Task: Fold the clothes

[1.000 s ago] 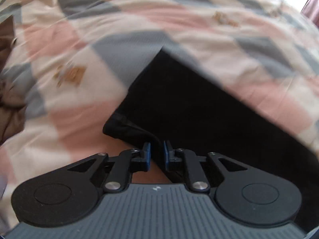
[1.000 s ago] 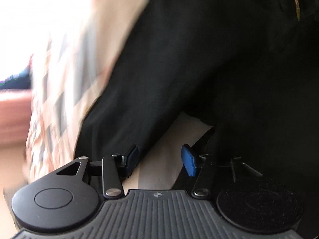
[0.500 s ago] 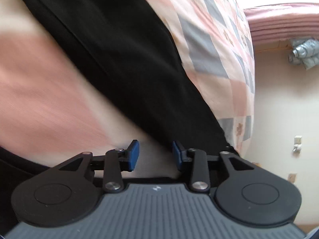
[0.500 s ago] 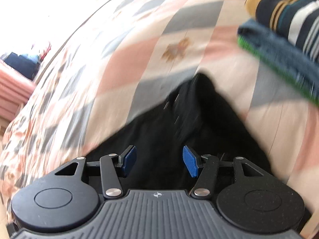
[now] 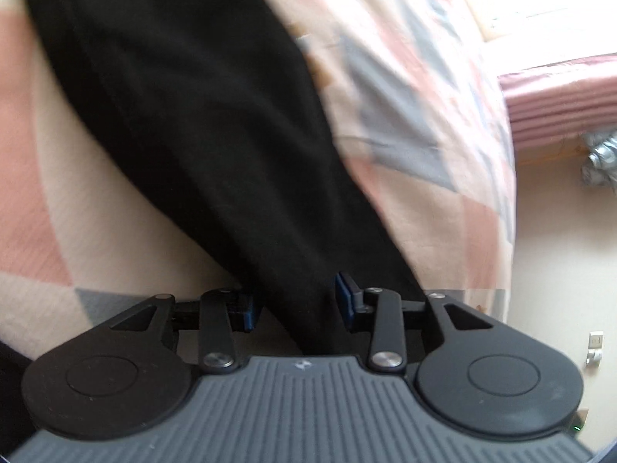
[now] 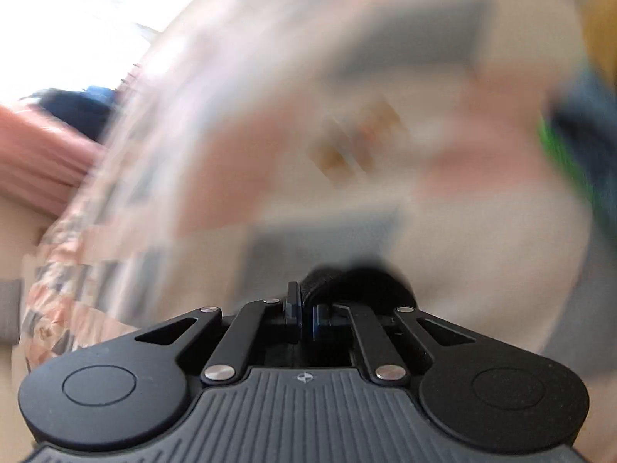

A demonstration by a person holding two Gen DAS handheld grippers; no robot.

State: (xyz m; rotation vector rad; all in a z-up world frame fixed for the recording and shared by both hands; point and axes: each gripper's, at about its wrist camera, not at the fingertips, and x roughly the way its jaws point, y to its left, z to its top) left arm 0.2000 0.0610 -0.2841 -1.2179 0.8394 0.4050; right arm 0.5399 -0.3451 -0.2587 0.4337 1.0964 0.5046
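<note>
A black garment (image 5: 200, 115) lies as a long band across the patterned bedspread (image 5: 405, 115), running from the upper left down between the fingers of my left gripper (image 5: 297, 305). Its jaws are opening, and the blue pads stand apart on either side of the cloth without pressing it. In the right wrist view, my right gripper (image 6: 306, 308) is shut, with a ribbed edge of the black garment (image 6: 358, 281) pinched at its tips. The rest of that view is heavily blurred.
The bed's edge drops to a pale floor (image 5: 551, 270) on the right of the left wrist view, below a pink valance (image 5: 559, 100). A blurred pile of blue and green clothes (image 6: 578, 135) sits at the right edge of the right wrist view.
The right gripper has closed from wide open onto the black cloth. The left gripper has opened wider, and the black band now runs between its pads. Both views have swung across the bed.
</note>
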